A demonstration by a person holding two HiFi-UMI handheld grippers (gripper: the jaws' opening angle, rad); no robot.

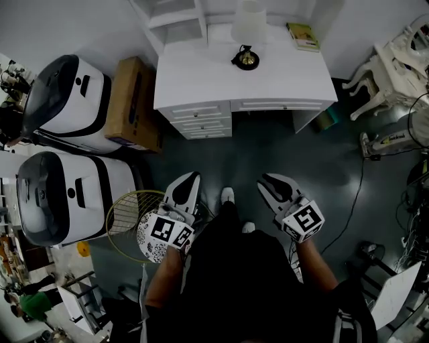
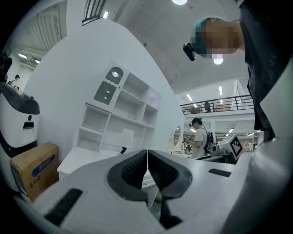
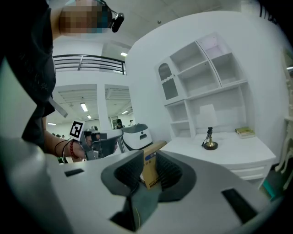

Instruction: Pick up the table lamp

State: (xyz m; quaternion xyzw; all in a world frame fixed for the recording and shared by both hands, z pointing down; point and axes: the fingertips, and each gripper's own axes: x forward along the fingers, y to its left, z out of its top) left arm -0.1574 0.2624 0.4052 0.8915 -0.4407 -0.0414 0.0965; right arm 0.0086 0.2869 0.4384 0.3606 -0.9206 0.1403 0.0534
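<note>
The table lamp stands at the back of the white desk (image 1: pixel 281 80), with a white shade (image 1: pixel 249 20) over a small black and brass base (image 1: pixel 246 59). It also shows far off in the left gripper view, as the lamp (image 2: pixel 125 139), and in the right gripper view, as the lamp (image 3: pixel 209 141). Both grippers hang low in front of me over the dark floor, well short of the desk. My left gripper (image 1: pixel 190 178) (image 2: pixel 147 157) has its jaws pressed together, empty. The jaws of my right gripper (image 1: pixel 269 180) (image 3: pixel 149 161) stand slightly apart with nothing between them.
A green book (image 1: pixel 303 35) lies on the desk's right rear corner, and white shelves (image 1: pixel 173 20) rise behind. A cardboard box (image 1: pixel 134 104) and two white machines (image 1: pixel 67 100) stand left of the desk. A wire basket (image 1: pixel 131 218) is near my left. White chairs (image 1: pixel 392 67) stand at right.
</note>
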